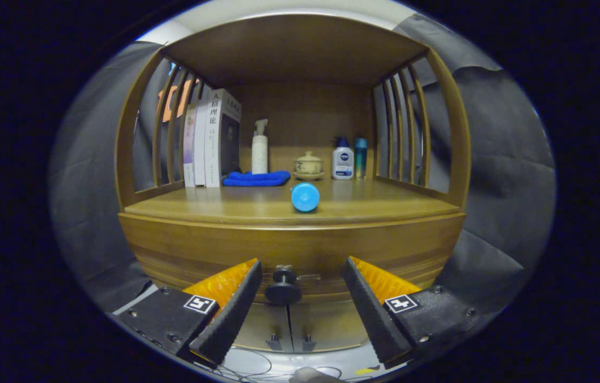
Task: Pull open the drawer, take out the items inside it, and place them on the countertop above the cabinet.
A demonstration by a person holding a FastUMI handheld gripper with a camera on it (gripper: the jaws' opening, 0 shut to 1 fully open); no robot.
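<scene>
Open tool (302, 276), round drawer knob (283, 290) between fingers, seemingly untouched

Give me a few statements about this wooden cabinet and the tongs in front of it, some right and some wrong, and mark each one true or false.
1. The tongs are open, with the drawer knob between their fingers, nearer one of them. True.
2. The drawer is pulled fully out. False: its front sits flush with the cabinet.
3. A round blue object lies near the front edge of the countertop. True.
4. The books lie flat in a pile. False: they stand upright beside the side slats.
5. A blue cloth lies folded by the white pump bottle. True.
</scene>
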